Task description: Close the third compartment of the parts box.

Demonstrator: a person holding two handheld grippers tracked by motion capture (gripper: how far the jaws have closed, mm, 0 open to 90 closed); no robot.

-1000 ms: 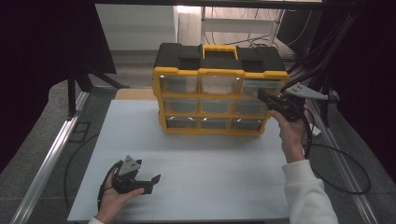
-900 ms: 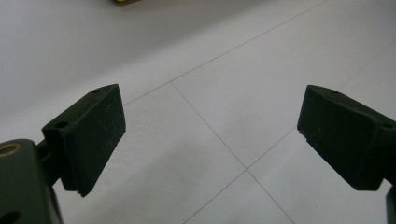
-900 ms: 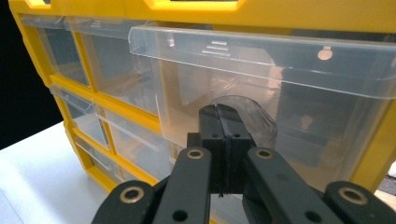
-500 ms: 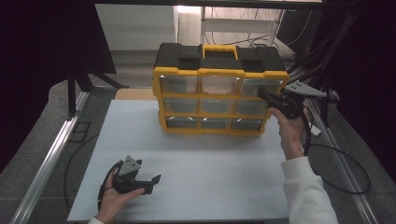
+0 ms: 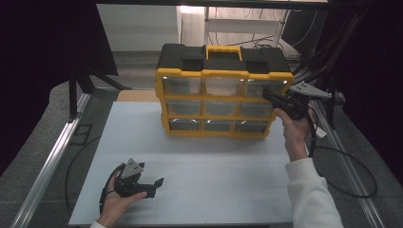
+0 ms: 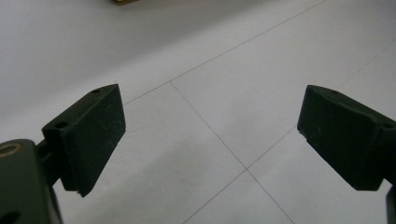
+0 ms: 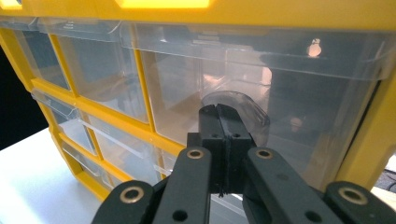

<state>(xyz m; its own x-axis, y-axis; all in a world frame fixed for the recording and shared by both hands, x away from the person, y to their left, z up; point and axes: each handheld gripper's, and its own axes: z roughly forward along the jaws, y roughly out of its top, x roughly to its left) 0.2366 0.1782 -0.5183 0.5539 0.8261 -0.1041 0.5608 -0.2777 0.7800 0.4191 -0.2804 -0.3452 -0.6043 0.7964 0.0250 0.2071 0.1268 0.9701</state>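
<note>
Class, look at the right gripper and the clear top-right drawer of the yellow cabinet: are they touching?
Touching. In the right gripper view, the shut right gripper has its tips against the drawer's curved clear pull tab, with no gap showing.

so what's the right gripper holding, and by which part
The right gripper is shut on the clear pull tab of the organiser's top right drawer.
</note>
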